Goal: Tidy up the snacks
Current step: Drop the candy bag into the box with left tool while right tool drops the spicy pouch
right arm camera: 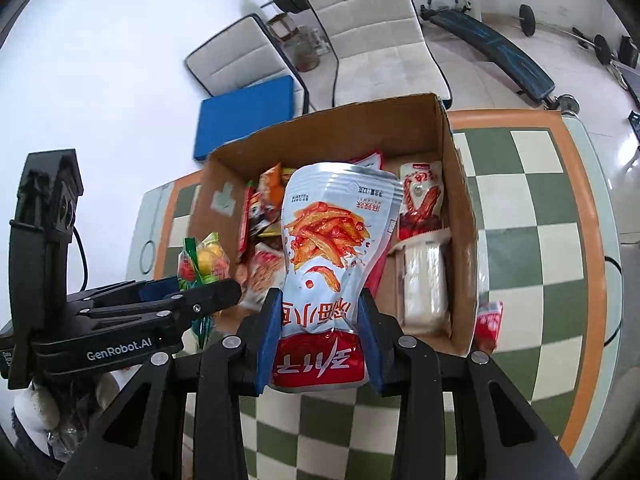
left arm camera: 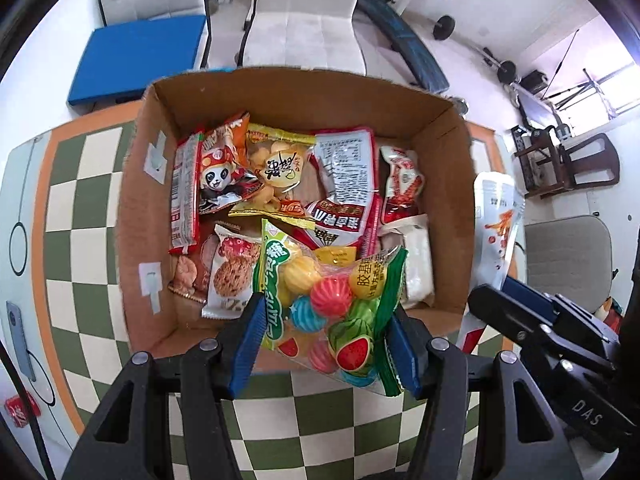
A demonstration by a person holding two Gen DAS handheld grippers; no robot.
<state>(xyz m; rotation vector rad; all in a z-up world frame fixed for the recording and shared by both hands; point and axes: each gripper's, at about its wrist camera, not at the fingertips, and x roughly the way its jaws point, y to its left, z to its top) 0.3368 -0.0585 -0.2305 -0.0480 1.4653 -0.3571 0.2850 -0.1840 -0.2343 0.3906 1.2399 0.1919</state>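
My left gripper [left arm camera: 326,320] is shut on a clear bag of coloured gum balls [left arm camera: 332,300], held over the near edge of an open cardboard box [left arm camera: 304,92]. The box holds several snack packets, among them a panda packet [left arm camera: 218,178] and a cookie packet [left arm camera: 232,272]. My right gripper [right arm camera: 318,312] is shut on a silver pouch of spicy fish snacks [right arm camera: 336,240], also above the box [right arm camera: 464,240]. The pouch [left arm camera: 498,224] and right gripper show at the right of the left wrist view. The gum bag [right arm camera: 206,260] and left gripper [right arm camera: 200,294] appear at the left of the right wrist view.
The box stands on a table with a green and white checked cloth [left arm camera: 76,208]. A red packet [right arm camera: 490,322] lies on the cloth beside the box's right wall. A phone [left arm camera: 18,340] and a red can [left arm camera: 18,410] sit at the table's left edge. Chairs [left arm camera: 316,20] and a blue pad [left arm camera: 140,56] stand beyond.
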